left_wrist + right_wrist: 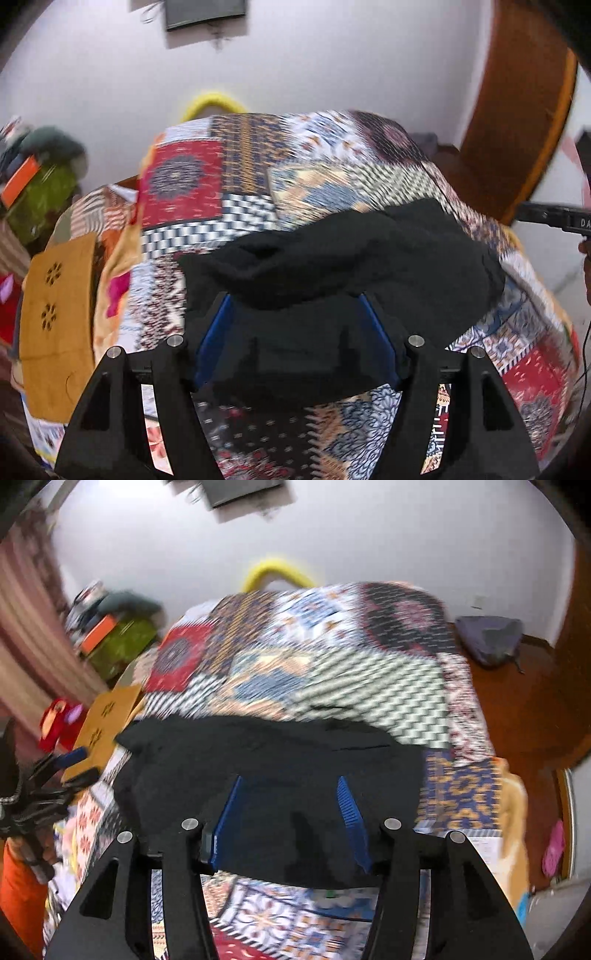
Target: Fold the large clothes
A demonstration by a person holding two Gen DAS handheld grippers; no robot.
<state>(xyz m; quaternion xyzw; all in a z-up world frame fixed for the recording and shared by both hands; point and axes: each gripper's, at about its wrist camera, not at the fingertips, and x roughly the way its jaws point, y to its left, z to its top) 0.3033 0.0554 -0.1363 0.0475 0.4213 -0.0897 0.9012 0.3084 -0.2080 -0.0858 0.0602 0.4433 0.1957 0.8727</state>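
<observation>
The black garment (pixel 343 258) lies bunched mid-bed on the patchwork bedspread (pixel 332 166), probably so it has a flat surface for folding. Both tools' blue fingers stand apart: the left tool (pixel 297 295) at its 6 o'clock hem, cloth draped over its fingertips, the right tool (pixel 290 779) likewise poised over the near edge.

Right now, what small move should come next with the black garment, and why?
Probably close the left hand-held gripper on the garment. Its jaws stand wide apart with black cloth bunched over and between them. The right hand-held gripper is also open over the cloth, so nothing looks gripped yet.
</observation>
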